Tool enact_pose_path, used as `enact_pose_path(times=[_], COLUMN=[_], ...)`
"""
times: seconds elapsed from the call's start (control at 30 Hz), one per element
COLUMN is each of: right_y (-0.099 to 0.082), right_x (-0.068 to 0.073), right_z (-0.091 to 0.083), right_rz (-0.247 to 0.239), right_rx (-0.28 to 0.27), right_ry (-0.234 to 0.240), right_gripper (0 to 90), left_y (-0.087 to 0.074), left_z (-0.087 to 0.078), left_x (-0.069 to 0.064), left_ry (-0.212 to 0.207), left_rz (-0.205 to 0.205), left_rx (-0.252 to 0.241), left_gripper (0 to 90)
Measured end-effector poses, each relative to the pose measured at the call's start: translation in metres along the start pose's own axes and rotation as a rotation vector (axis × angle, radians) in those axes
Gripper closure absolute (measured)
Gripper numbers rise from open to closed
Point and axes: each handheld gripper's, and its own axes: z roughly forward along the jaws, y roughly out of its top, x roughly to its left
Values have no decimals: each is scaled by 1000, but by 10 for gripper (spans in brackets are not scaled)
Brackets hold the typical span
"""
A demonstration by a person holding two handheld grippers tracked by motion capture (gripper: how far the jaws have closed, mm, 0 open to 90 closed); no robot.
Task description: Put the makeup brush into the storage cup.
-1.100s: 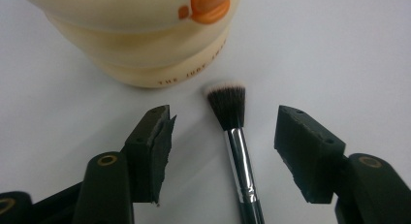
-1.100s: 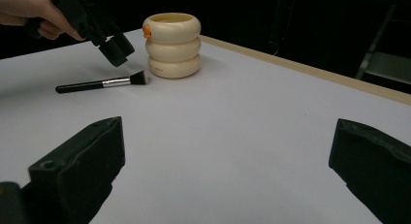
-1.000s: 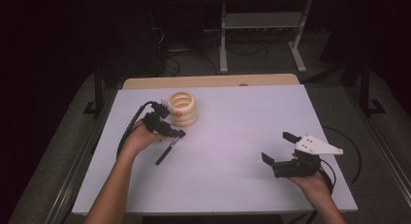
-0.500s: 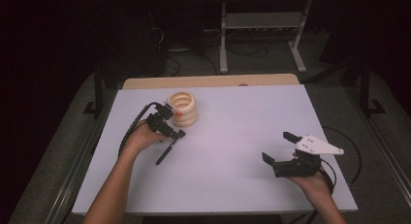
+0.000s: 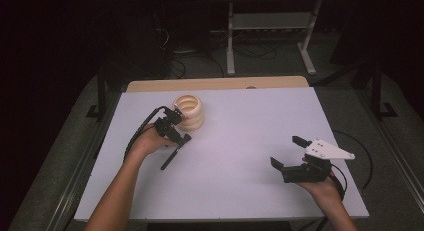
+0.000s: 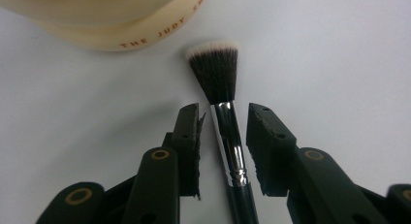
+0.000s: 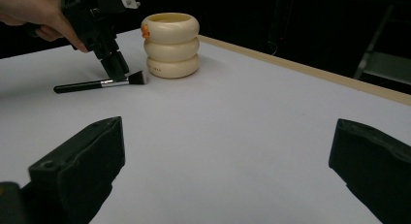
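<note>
1. High view: the left gripper [image 5: 176, 132] is tipped down over the makeup brush [image 5: 170, 158], which lies flat on the white table [image 5: 240, 156] just in front of the cream ringed holder [image 5: 189, 111]. The right gripper [image 5: 290, 153] rests well apart, jaws wide, holding nothing.

2. Left gripper view: the jaws have just been closing and now flank the brush's metal ferrule [image 6: 228, 132] with a gap on each side (no contact yet). Recommend centring on the ferrule, clear of the bristles [image 6: 214, 71], before clamping.

3. Right gripper view: the brush [image 7: 97, 83] lies level beneath the far gripper [image 7: 114, 64]; lift squarely to avoid rolling.
</note>
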Motion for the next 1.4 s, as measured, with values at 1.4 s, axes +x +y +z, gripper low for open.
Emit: enact_pose_path(times=[1.4], right_y=[0], right_x=[0], right_z=[0], right_rz=[-1], right_rx=[-2], right_ry=[-2], right_gripper=[0], left_y=[2], left_z=[8], left_x=[-3], left_ry=[19], left_rz=[-2], left_rx=[72], left_gripper=[769])
